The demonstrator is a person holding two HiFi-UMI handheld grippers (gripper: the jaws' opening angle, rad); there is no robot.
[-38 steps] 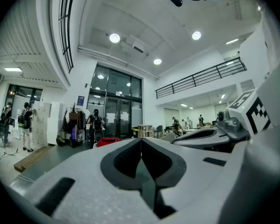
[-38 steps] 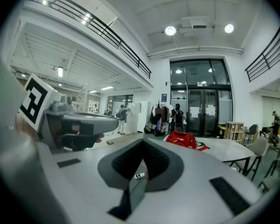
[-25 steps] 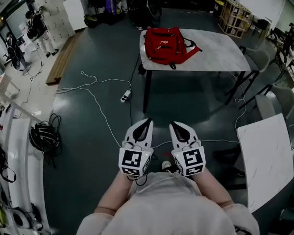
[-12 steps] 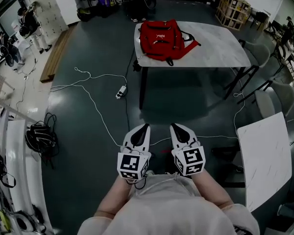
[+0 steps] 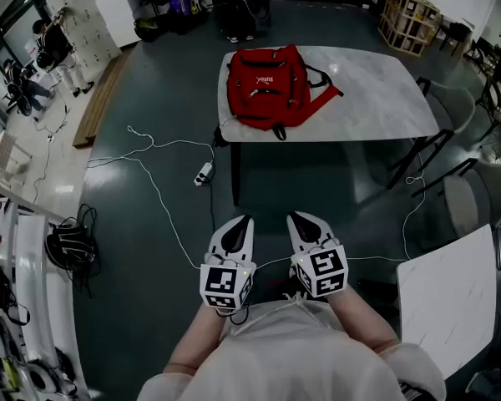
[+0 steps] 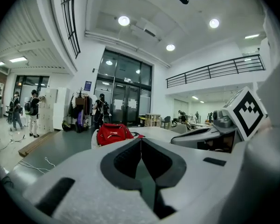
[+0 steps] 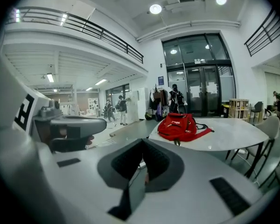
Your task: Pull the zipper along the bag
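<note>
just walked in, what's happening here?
A person stands back from the table, holding a tool in each hand in front of the torso. The left tool and right tool are both shut with nothing between the jaws. The red backpack lies on the table, well beyond either tool, so the zipper pull has not started.

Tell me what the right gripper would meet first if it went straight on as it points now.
The right gripper has free space ahead, then likely the red backpack on the table; depth is unclear.
</note>
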